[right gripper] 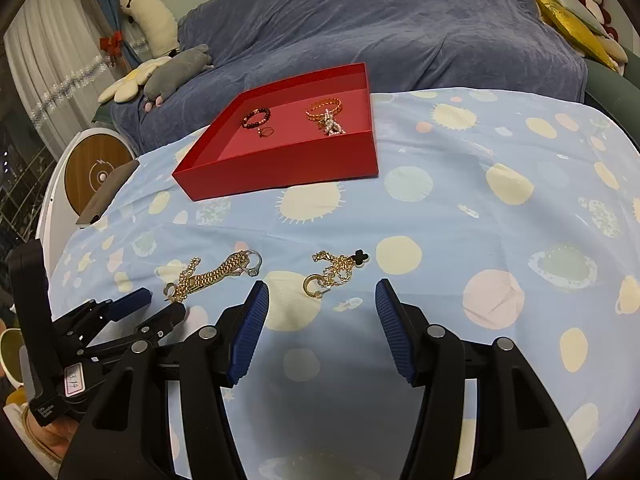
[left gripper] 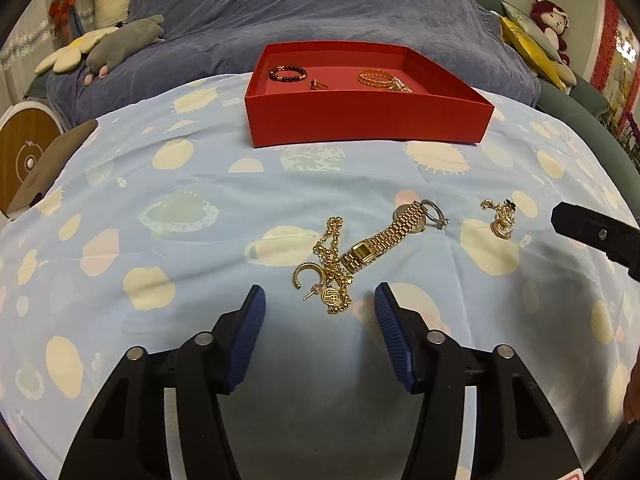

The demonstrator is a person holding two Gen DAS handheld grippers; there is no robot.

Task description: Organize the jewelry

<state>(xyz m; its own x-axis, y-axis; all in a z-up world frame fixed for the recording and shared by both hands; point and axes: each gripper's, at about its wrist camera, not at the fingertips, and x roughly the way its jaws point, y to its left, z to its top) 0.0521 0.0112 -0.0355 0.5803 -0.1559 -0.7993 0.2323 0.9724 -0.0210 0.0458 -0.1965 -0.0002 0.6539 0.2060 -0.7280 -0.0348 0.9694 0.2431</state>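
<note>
A red box stands at the back of the planet-print cloth. It holds a dark bead bracelet, a small ring and a gold bracelet. My left gripper is open, and the pendant end of a gold bead necklace lies between its tips, untouched. Beside the necklace lie a hoop earring, a gold watch and a silver ring. My right gripper is open just before a second hoop earring and a clover chain.
A blue-covered sofa with plush toys rises behind the table. A round white device with a wooden face and a brown flat item sit off the left edge. Yellow cushions lie at the far right.
</note>
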